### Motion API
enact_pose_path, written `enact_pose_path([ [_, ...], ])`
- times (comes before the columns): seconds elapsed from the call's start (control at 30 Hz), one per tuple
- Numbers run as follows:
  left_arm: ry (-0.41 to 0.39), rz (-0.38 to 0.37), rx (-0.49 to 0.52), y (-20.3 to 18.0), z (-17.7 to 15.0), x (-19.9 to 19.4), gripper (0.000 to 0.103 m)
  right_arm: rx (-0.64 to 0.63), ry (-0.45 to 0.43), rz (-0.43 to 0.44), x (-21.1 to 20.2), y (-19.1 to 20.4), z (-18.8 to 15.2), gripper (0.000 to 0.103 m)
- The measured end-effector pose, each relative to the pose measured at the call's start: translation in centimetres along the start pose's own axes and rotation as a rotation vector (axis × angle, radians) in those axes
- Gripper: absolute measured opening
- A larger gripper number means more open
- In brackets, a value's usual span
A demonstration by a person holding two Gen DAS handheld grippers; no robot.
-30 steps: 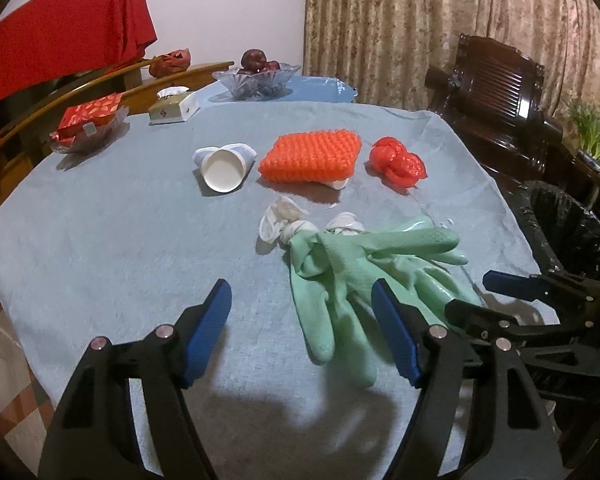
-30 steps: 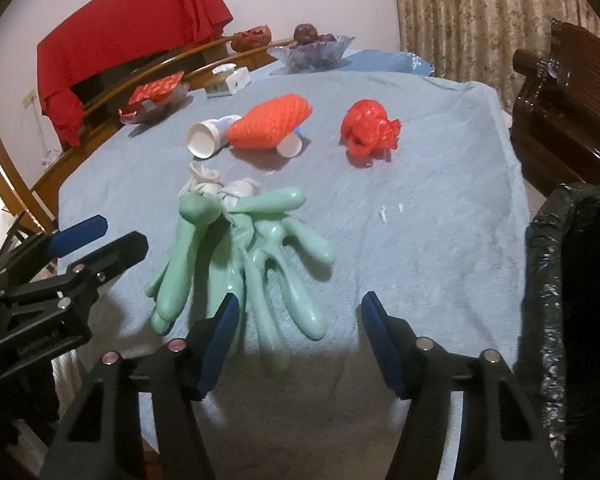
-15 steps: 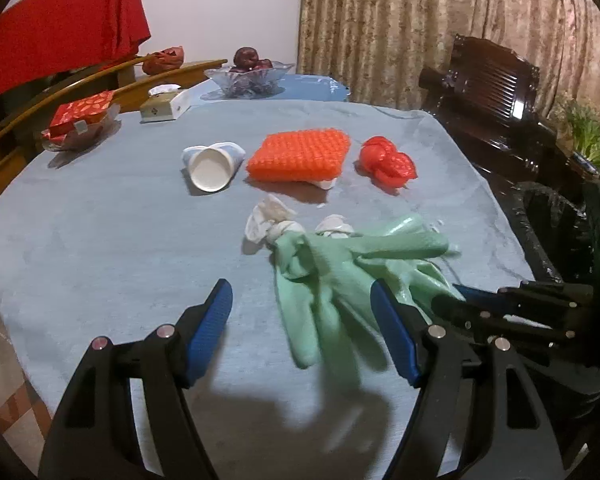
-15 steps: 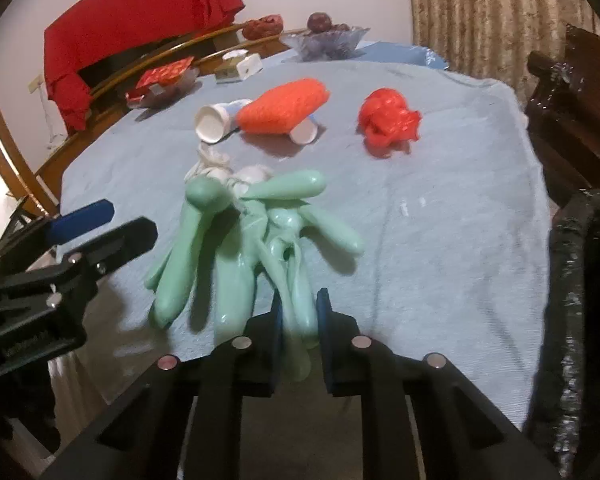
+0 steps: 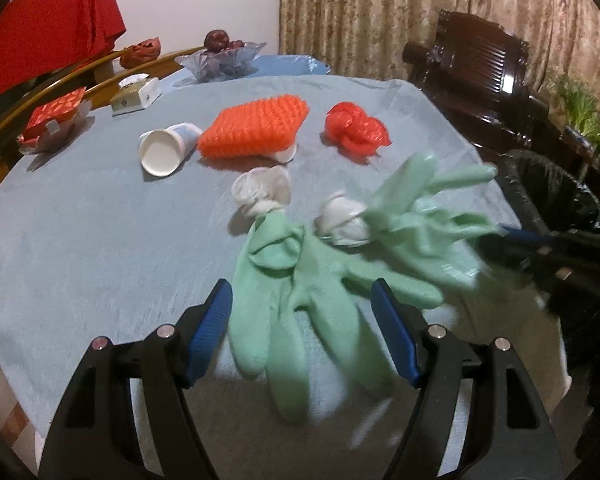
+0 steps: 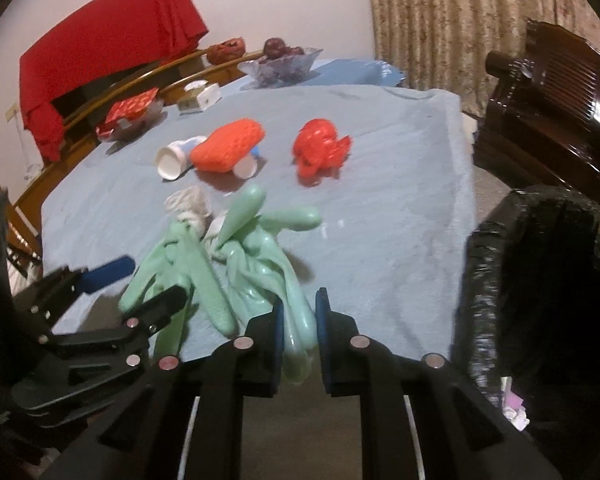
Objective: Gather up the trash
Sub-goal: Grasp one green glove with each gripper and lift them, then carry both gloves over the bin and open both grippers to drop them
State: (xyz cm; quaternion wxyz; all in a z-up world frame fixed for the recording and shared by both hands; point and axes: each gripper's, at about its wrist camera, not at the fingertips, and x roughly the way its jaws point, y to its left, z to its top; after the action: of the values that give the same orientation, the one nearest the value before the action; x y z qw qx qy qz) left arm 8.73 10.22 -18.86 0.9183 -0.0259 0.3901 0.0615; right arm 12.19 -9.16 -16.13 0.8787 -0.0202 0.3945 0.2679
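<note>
Two pale green rubber gloves lie tangled on the blue tablecloth. My right gripper (image 6: 299, 320) is shut on the fingers of one green glove (image 6: 268, 256), which is partly raised off the cloth and blurred (image 5: 420, 216). The other green glove (image 5: 292, 280) lies flat, its fingers between the pads of my open left gripper (image 5: 302, 314), untouched. From the right wrist view, the left gripper (image 6: 140, 288) hovers over that glove (image 6: 180, 264). White crumpled tissues (image 5: 264, 188) sit at the gloves' cuffs.
Farther back lie a tipped white paper cup (image 5: 164, 152), an orange foam net (image 5: 256, 128) and a crumpled red plastic bag (image 5: 356, 128). A black-lined bin (image 6: 540, 280) stands off the table's right edge. Bowls and a box line the far edge; a dark chair (image 5: 480, 64) stands right.
My right gripper has shut on one glove's fingers and drawn that glove up and toward the right. My left gripper has moved forward and down over the other glove, still open.
</note>
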Motion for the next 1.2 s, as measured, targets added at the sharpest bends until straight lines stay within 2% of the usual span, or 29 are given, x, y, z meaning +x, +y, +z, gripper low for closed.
enact_pose_path([
  [0.23,0.026,0.024,-0.014,0.7,-0.7,0.8,0.072,-0.002,0.019,0.005,0.6,0.3,-0.4,0.015],
  [0.3,0.030,0.009,-0.025,0.8,-0.8,1.0,0.067,-0.007,0.018,0.009,0.5,0.5,-0.4,0.015],
  [0.47,0.031,-0.053,-0.015,0.1,-0.7,0.9,0.026,-0.010,0.003,0.020,-0.2,0.7,0.0,0.015],
  [0.53,0.037,-0.071,-0.038,0.3,-0.5,0.9,0.019,-0.014,-0.008,0.027,-0.8,0.8,0.3,0.015],
  [0.73,-0.002,-0.082,-0.075,1.1,0.7,-0.9,0.016,-0.024,-0.060,0.044,-2.6,1.3,1.6,0.015],
  [1.0,-0.085,-0.082,-0.042,0.4,3.2,-4.5,0.015,-0.059,-0.110,0.047,-5.1,2.0,3.1,0.015],
  [1.2,-0.120,-0.112,-0.036,-0.3,4.5,-6.4,0.015,-0.055,-0.151,0.044,-7.2,1.1,3.9,0.015],
])
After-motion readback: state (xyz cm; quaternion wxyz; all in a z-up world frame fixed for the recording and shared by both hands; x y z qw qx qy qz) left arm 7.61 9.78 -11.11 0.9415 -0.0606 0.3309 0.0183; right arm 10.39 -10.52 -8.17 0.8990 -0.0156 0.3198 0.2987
